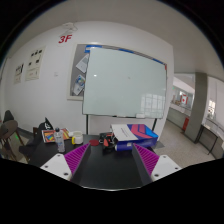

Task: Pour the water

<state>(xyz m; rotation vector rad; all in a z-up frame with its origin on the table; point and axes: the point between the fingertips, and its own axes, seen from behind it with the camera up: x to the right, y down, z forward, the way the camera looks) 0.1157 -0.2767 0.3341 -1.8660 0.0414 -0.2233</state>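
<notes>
**Approach phase: no water vessel yet in reach**

No bottle, cup or jug can be made out with certainty. The likeliest place for the task's vessels is the clutter on the table (100, 160) in the lower centre of the frame, but the items there are too small to name as containers. A small purple object (60, 145) stands at lower left of centre, and a blue tray (137, 134) with papers sits at lower right of centre; neither can be confirmed as holding water.

The gripper (108, 163) is held high and well back from all of these. Its jaws stand wide apart with nothing between them; the pink pads (72, 157) show at the bottom of the frame.

Behind the table, a whiteboard (122, 85) fills the centre, with posters (32, 65) on the wall at upper left.

Assessment: the step in hand is locating and approaching the vessel. Recommended: lower the gripper toward the table, keep the jaws spread, centre the target between the pads before closing, and grip a bottle at mid-body, upright.
</notes>
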